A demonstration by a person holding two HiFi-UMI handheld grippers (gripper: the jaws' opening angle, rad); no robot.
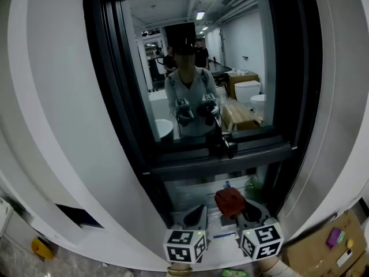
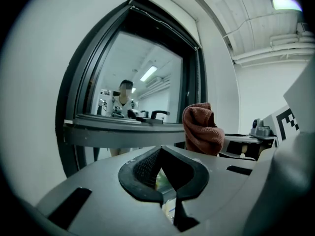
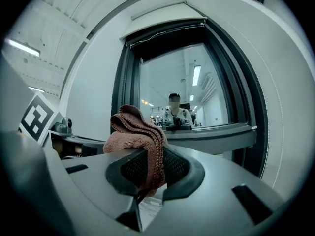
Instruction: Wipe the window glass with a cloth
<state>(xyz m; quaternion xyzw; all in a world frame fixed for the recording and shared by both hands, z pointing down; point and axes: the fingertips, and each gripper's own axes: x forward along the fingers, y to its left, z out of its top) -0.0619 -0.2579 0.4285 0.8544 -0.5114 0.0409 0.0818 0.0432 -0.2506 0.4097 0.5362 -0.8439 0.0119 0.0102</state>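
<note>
The window glass (image 1: 196, 68) sits in a dark frame and mirrors a person holding both grippers. A black handle (image 1: 222, 145) lies on the lower frame rail. At the bottom of the head view, below the sill, my right gripper (image 1: 242, 209) is shut on a bunched rust-brown cloth (image 1: 229, 199). The cloth (image 3: 135, 127) stands up out of the right gripper (image 3: 155, 156), short of the glass (image 3: 182, 82). My left gripper (image 1: 199, 211) is beside it on the left; its jaws (image 2: 161, 151) meet at the tips with nothing between them. The cloth (image 2: 202, 129) shows to its right.
White wall panels (image 1: 63, 126) flank the window on both sides. A cardboard box (image 1: 323, 250) with small coloured items sits at the lower right. A yellow object (image 1: 41, 248) lies on the floor at the lower left. Bottles and clutter show under the sill (image 1: 251, 189).
</note>
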